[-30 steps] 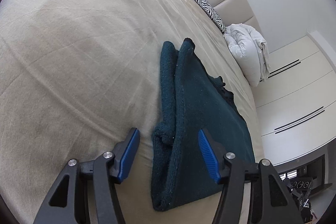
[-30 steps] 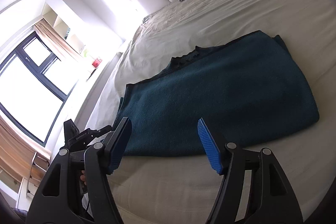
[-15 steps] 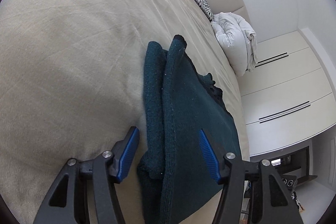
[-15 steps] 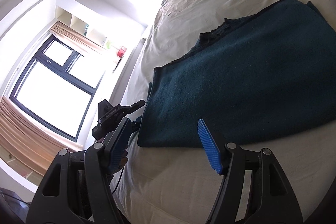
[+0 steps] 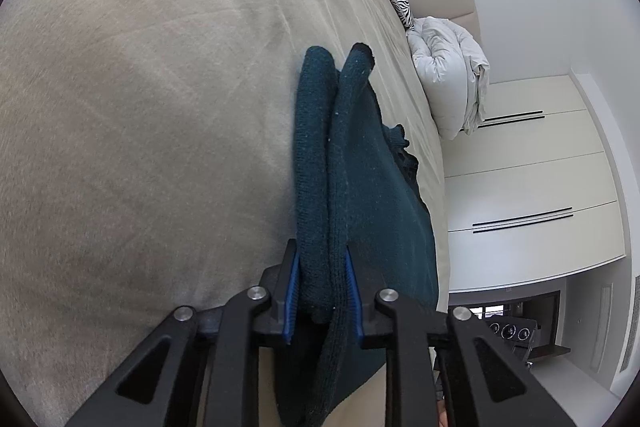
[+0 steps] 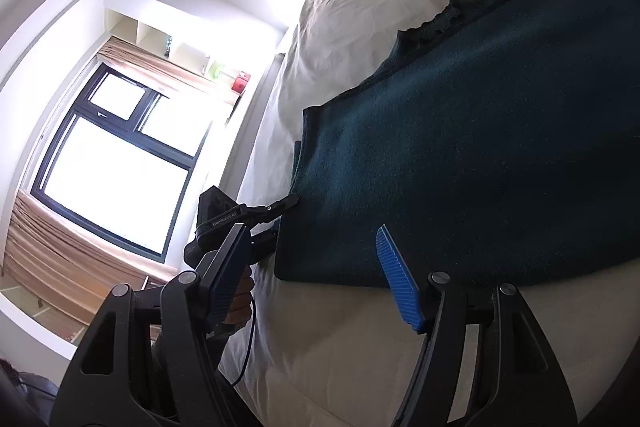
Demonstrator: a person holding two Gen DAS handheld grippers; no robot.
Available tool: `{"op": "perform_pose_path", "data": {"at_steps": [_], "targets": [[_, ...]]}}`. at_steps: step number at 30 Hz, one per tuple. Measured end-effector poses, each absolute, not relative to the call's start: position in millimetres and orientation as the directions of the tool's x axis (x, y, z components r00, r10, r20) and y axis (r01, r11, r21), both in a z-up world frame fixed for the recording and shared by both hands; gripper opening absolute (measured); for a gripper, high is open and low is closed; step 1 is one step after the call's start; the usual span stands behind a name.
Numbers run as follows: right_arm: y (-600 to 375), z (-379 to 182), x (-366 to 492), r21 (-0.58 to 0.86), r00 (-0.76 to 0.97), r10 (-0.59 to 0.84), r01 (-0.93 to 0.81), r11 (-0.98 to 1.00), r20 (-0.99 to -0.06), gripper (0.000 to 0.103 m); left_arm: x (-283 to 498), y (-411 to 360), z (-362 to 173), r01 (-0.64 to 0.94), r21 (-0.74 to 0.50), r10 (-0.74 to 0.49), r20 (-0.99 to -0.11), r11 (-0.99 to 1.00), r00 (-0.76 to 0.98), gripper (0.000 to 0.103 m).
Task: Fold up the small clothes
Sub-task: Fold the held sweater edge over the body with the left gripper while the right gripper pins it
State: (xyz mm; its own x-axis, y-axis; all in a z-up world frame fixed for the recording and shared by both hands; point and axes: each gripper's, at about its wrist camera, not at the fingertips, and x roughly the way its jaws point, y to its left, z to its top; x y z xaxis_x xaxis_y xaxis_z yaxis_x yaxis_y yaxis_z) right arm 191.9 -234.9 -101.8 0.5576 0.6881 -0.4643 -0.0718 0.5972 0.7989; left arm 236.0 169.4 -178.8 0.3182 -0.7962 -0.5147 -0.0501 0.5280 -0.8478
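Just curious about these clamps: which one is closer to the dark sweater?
Left. The left gripper has just closed on the sweater's folded edge; the right gripper hangs open just short of it.

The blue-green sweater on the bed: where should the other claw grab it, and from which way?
The sweater lies flat on the bed, and the left gripper, whose jaws have just been closing, already pinches one near corner. So the right gripper, open, should probably take the other near corner, sliding in low from the bed's near edge, where the hem gives a free edge to pinch.
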Motion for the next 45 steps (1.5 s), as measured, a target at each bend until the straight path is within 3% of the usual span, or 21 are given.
{"op": "perform_pose_path", "data": {"at_steps": [8,17,21,31,36,41,44,45], "targets": [[-224.8,-111.2,228.0,0.779,0.516,0.687,-0.06,0.625,-0.512,0.064,231.8,174.1,-173.1,-0.033,-0.843,-0.781,-0.512,0.537,0.358,0.015],[-233.0,-151.8,276.2,0.791,0.457,0.699,0.016,0.612,-0.551,0.063,226.4,150.1,-135.0,0.092,-0.723,-0.694,-0.609,0.685,0.383,0.012],[-249.2,-169.3,284.2,0.854,0.451,0.756,0.029,0.519,-0.474,0.057,226.1,129.2,-108.1,0.141,-0.677,-0.669,-0.634,0.723,0.389,0.012],[-346.9,-157.9,270.1,0.917,0.55,0.754,0.055,0.395,-0.358,0.059,240.6,-7.0,-53.2,0.302,-0.585,-0.658,-0.682,0.753,0.32,0.011],[-408.4,-159.9,256.3,0.935,0.603,0.729,0.087,0.344,-0.324,0.06,244.1,-96.3,-57.3,0.365,-0.581,-0.679,-0.686,0.727,0.262,0.011],[-441.1,-171.7,253.8,0.943,0.633,0.707,0.123,0.309,-0.315,0.059,247.9,-148.5,-105.2,0.349,-0.56,-0.645,-0.734,0.752,0.213,0.013],[-440.9,-172.8,257.0,0.936,0.623,0.708,0.128,0.328,-0.333,0.059,245.3,-147.7,-116.0,0.343,-0.588,-0.67,-0.711,0.733,0.212,0.019],[-439.4,-173.0,258.2,0.933,0.619,0.707,0.132,0.336,-0.342,0.059,244.4,-146.3,-113.5,0.342,-0.603,-0.683,-0.701,0.721,0.204,0.028]]}}
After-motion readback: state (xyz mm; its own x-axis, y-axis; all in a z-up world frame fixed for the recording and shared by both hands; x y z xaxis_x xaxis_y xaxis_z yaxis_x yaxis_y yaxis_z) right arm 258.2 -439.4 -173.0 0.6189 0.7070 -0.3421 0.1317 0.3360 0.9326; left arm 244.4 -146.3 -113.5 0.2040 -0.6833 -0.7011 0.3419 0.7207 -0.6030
